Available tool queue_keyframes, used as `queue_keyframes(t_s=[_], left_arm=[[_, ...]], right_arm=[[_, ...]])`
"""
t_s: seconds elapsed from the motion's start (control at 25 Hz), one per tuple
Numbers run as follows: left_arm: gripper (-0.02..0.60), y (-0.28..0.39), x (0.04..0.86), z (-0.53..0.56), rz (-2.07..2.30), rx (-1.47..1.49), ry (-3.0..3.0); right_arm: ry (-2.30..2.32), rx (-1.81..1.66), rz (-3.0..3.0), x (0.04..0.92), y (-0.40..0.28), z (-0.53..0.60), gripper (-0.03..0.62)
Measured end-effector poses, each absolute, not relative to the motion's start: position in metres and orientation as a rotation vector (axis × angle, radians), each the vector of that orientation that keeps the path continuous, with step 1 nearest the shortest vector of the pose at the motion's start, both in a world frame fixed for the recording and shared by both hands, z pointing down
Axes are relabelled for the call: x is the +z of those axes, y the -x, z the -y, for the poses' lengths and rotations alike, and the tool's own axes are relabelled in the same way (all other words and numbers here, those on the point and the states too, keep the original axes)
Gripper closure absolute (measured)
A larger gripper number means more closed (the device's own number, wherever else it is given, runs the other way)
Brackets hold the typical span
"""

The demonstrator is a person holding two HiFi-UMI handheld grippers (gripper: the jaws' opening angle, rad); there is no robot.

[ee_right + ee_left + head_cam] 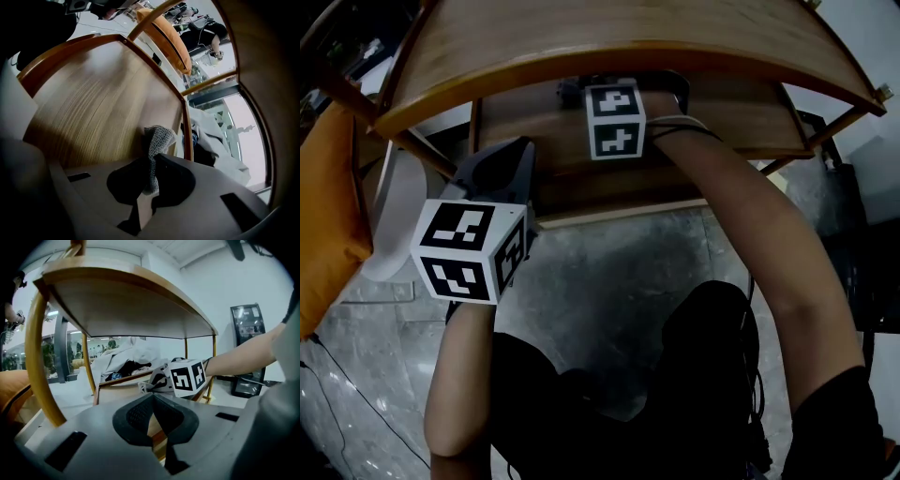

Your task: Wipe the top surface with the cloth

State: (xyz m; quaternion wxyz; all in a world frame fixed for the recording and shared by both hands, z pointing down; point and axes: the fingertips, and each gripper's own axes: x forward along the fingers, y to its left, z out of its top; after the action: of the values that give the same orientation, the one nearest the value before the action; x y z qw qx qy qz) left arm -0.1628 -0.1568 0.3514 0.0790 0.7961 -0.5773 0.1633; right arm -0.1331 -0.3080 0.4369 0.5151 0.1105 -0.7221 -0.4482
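Note:
The wooden table's curved top [609, 33] spans the far side of the head view, with a lower shelf [553, 131] beneath it. My right gripper [151, 161] reaches under the top, over the lower shelf, and is shut on a grey knitted cloth [158, 138] that sticks out past its tips. In the head view only its marker cube [614, 120] shows; the jaws are hidden. My left gripper [152, 397] is shut with nothing in it and hovers left of the table [511, 159], level with the shelf's edge.
An orange cushion [328, 187] and a white rounded seat [398, 216] lie at the left. Grey marble floor [609, 272] is below. A heap of white fabric [126, 357] lies beyond the shelf, and a black cabinet [246, 348] stands by the right wall.

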Motion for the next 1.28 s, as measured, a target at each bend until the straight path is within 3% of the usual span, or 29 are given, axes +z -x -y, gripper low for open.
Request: queue_keyframes(t_s=[0.6, 1.28], left_arm=[[0.571, 0.08, 0.34, 0.207, 1.649, 0.553, -2.498], [0.571, 0.04, 0.34, 0.201, 1.592, 0.544, -2.553]], right_arm=[[-0.455, -0.879, 1.573, 0.427, -0.086, 0.365, 0.563], [-0.671, -0.72, 1.304, 0.407, -0.22, 0.404, 0.563]])
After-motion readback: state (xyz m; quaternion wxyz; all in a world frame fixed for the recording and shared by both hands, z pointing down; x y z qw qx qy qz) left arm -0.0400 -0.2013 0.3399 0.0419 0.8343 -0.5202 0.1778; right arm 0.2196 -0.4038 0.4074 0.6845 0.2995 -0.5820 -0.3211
